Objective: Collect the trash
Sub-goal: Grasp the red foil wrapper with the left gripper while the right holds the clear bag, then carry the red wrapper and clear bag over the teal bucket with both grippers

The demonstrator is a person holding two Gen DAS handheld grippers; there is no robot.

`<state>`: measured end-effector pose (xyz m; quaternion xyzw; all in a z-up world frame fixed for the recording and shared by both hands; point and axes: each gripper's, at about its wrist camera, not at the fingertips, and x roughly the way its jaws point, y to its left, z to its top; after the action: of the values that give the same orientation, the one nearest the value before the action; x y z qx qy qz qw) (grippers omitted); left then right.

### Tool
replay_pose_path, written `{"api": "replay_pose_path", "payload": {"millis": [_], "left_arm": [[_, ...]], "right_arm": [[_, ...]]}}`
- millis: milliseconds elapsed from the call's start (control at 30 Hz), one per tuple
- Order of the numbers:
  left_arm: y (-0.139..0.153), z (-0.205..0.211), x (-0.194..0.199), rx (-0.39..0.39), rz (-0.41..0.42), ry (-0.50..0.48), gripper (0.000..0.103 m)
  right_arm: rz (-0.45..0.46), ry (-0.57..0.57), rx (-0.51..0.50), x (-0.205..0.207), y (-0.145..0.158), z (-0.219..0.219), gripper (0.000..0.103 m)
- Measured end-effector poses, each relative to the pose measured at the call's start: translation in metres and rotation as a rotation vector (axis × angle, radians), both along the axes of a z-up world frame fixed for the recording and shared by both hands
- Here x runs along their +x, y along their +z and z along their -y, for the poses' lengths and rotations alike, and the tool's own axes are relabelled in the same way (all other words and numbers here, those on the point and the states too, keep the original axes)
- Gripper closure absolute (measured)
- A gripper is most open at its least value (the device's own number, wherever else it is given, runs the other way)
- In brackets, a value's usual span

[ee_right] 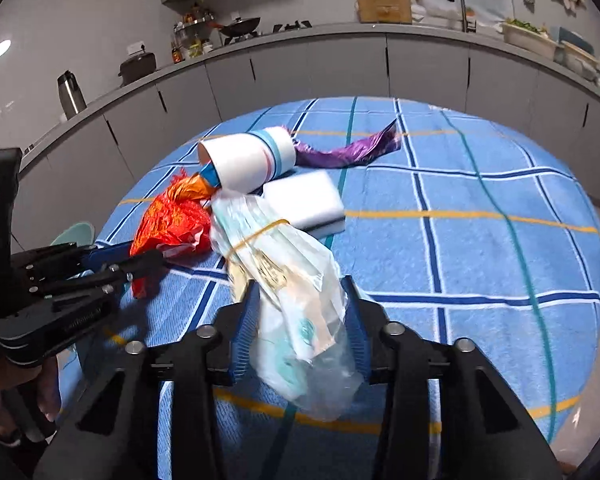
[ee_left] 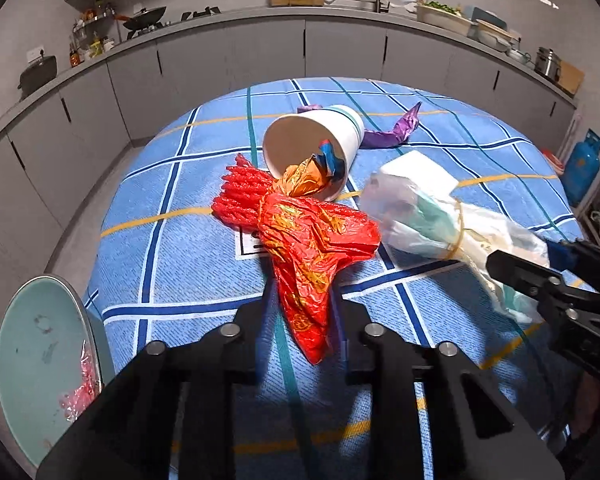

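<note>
**You were mid-pickup, a piece of trash in each gripper.**
Left gripper (ee_left: 300,312) had narrow fingers pinching the red wrapper (ee_left: 312,240); right gripper (ee_right: 300,316) held the clear bag (ee_right: 296,280), both low over the desk (ee_right: 480,240). Next: lift clear and carry to the bin (ee_left: 36,364), judged left.

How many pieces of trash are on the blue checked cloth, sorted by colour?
Red or orange: 2, the red wrapper and the orange wrapper spilling from the cup
White: 2, the paper cup and the foam block
Purple: 1, the purple wrapper
Clear: 1, the banded plastic bag
Total: 6
</note>
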<state>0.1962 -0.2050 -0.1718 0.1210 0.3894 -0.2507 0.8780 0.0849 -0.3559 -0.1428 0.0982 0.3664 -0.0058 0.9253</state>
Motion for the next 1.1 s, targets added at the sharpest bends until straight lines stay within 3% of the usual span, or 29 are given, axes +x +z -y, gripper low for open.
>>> {"api": "replay_pose_path", "payload": {"millis": [200,433,1100], "left_arm": [[0.016,-0.008,-0.013,-0.020,0.052,-0.011,0.086],[0.041,-0.023,-0.033,-0.031,0.126,0.009,0.087],[0.077,-0.082,-0.071,-0.085,0.199,0.091,0.087]], "right_arm": [[0.023,0.007,-0.002,-0.008,0.006,-0.004,0.090],[0.087,-0.014,-0.008,-0.024,0.026,-0.009,0.091],[0.198,-0.026,-0.032,-0.044,0.066,-0.032,0.091]]}}
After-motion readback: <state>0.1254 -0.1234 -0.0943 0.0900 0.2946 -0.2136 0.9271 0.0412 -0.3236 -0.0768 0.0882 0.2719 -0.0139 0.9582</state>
